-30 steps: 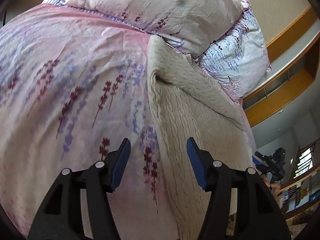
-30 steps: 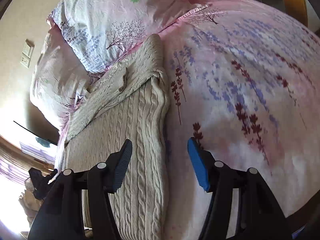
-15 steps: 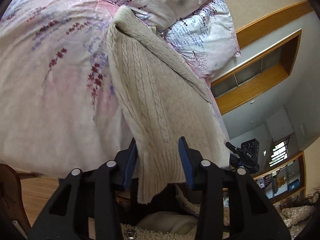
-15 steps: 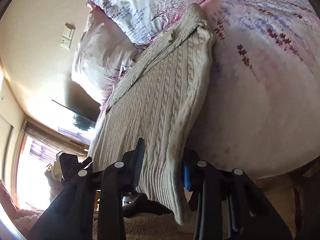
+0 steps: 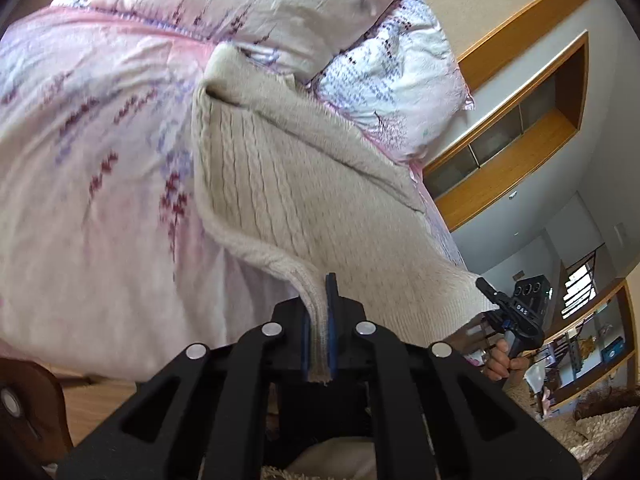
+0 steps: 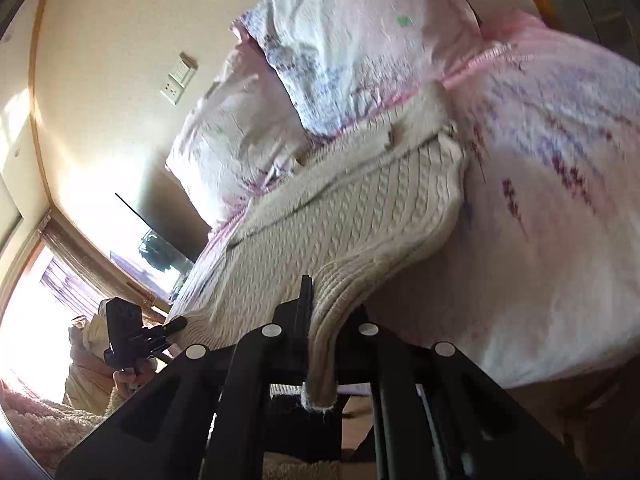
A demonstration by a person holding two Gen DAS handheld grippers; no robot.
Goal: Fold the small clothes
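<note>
Sweater: a cream cable-knit sweater (image 5: 304, 184) lies on my bed, its far end up against the pillows, its near hem lifted off the bed edge between my two grippers.
Sweater fold: a flap of the knit lies folded across its far part, seen as a diagonal edge in both views (image 6: 360, 200).
Left gripper: my left gripper (image 5: 319, 344) is clamped tight on the near left corner of the hem; the ribbed edge sits pinched between the blue pads and hangs a little below them.
Right gripper: my right gripper (image 6: 316, 344) is likewise closed hard on the near right corner of the hem, the knit bunched between the jaws with a frayed end poking out beneath.
Hand: in the left view a hand (image 5: 500, 360) grips the handle of my other gripper at the right edge.
Bedding: a pink duvet with purple and red flower sprigs (image 5: 92, 184) covers the bed under the sweater.
Pillows: two flowered pillows (image 5: 256, 4) stand at the far end, touching the sweater's far edge.
Shelf: a wooden wall shelf (image 5: 516, 148) at far right; what it holds, I cannot tell.
Wall: a socket plate (image 6: 178, 80) at far left.
</note>
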